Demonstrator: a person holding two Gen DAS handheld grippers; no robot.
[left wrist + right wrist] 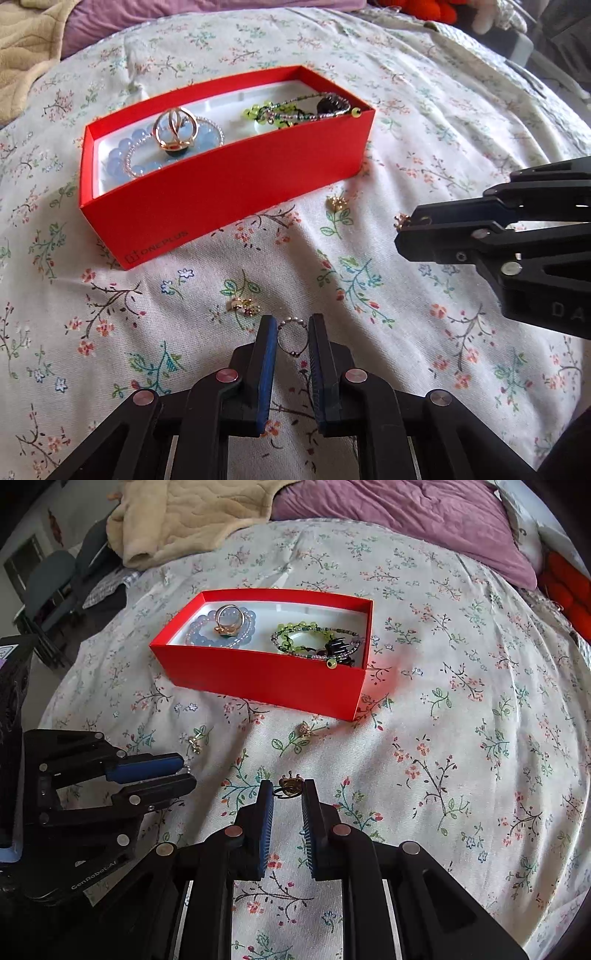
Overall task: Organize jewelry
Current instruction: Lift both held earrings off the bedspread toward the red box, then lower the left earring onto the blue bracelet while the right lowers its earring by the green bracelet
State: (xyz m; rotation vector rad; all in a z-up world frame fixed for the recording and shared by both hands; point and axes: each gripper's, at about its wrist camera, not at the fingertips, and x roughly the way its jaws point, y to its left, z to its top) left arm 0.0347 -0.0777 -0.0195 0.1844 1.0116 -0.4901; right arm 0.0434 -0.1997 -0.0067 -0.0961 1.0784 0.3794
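A red box (221, 192) on the floral bedspread holds blue bead bracelets (122, 162), a gold ring (175, 127) and green beaded strands (280, 110); it also shows in the right wrist view (258, 679). My left gripper (292, 326) is open, its fingers on either side of a small silver beaded ring (292, 338) lying on the bed. My right gripper (289, 790) is open around a small gold ring (291, 784), seen from the side in the left wrist view (402, 221). Two more small gold pieces lie loose on the bed (243, 305) (337, 202).
The floral bedspread (461, 738) covers the bed. A purple pillow (406, 513) and a beige blanket (184, 520) lie at the far end. Red fabric (569, 598) sits at the right edge. Chairs and clutter (48, 590) stand beyond the bed's left side.
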